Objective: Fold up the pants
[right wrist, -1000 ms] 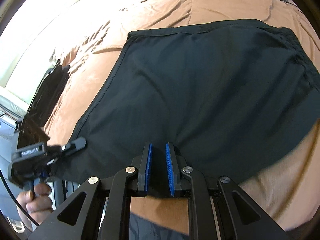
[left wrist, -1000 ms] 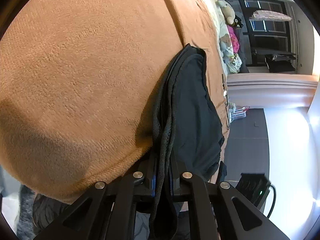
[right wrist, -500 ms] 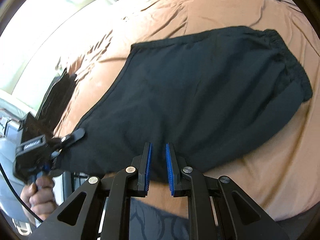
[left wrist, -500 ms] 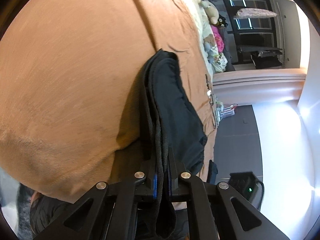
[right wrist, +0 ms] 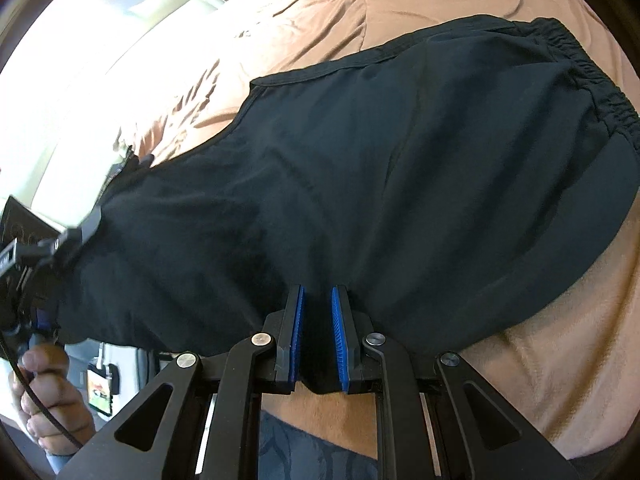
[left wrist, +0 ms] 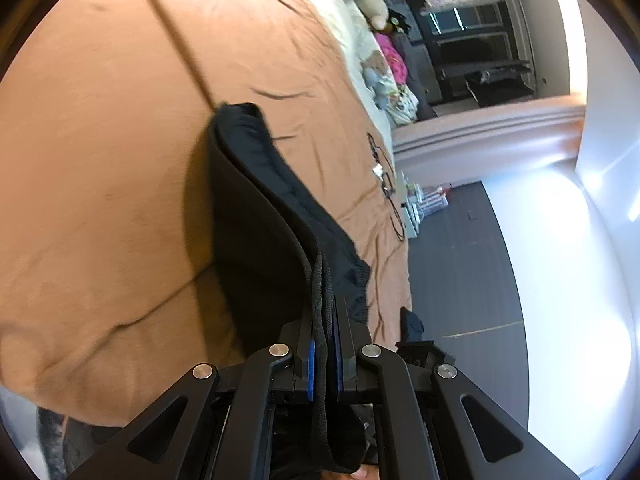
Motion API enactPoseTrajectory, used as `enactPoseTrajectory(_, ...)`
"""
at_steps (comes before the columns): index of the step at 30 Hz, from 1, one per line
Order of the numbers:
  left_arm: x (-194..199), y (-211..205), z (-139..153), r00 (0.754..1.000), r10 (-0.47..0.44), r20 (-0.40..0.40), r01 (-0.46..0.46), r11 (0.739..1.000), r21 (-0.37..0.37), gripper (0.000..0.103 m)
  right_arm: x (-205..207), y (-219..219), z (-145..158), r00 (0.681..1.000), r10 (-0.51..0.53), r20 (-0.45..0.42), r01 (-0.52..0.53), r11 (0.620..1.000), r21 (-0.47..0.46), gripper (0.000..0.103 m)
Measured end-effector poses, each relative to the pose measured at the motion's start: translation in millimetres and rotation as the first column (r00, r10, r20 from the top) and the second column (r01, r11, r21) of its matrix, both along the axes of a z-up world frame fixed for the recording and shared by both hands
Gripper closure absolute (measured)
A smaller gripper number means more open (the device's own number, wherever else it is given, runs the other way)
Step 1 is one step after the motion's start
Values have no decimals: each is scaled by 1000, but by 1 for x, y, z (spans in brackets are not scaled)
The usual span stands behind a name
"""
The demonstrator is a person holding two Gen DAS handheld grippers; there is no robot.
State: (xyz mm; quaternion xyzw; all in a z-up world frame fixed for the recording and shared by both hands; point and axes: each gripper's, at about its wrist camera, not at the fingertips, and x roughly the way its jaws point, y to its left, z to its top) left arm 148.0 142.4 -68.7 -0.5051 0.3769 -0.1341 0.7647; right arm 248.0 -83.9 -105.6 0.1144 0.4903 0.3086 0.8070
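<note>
The left gripper [left wrist: 321, 316] is clamped on the edge of the black pants [right wrist: 380, 184], which stretch ahead of it over the brown blanket [left wrist: 100, 160]. The right gripper [right wrist: 319, 332] pinches their near edge between narrow jaws.

The left wrist camera looks along its fingers, edge-on down the black pants [left wrist: 256, 216], across the brown blanket [left wrist: 100, 160] toward a far room. The right wrist camera looks steeply down, close. Both views share pants and blanket.
</note>
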Motion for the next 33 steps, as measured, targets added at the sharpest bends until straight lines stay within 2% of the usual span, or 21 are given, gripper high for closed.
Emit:
enactPoseTrajectory(11,39,-45,15,995,-98,31,97,995,27,96,3,-86,31,996,-71,48,65,991,120,91)
enactPoseTrajectory(13,48,-57,17,992,-122,32,121,992,34,96,3,-104,35,993,-100,57,92,987,131,81)
enactPoseTrajectory(15,56,-68,18,989,-144,29,143,989,41,96,0,-123,39,988,-138,75,126,981,148,46)
enactPoseTrajectory(16,60,-73,18,988,-153,27,152,987,44,96,-2,-129,40,984,-155,86,140,978,156,43)
enactPoseTrajectory(24,93,-121,10,968,-251,-6,251,965,68,96,-12,-173,42,970,-229,75,208,953,218,43)
enactPoseTrajectory(33,128,-180,-16,930,-358,-87,365,927,86,96,-27,-202,40,951,-304,52,281,924,259,43)
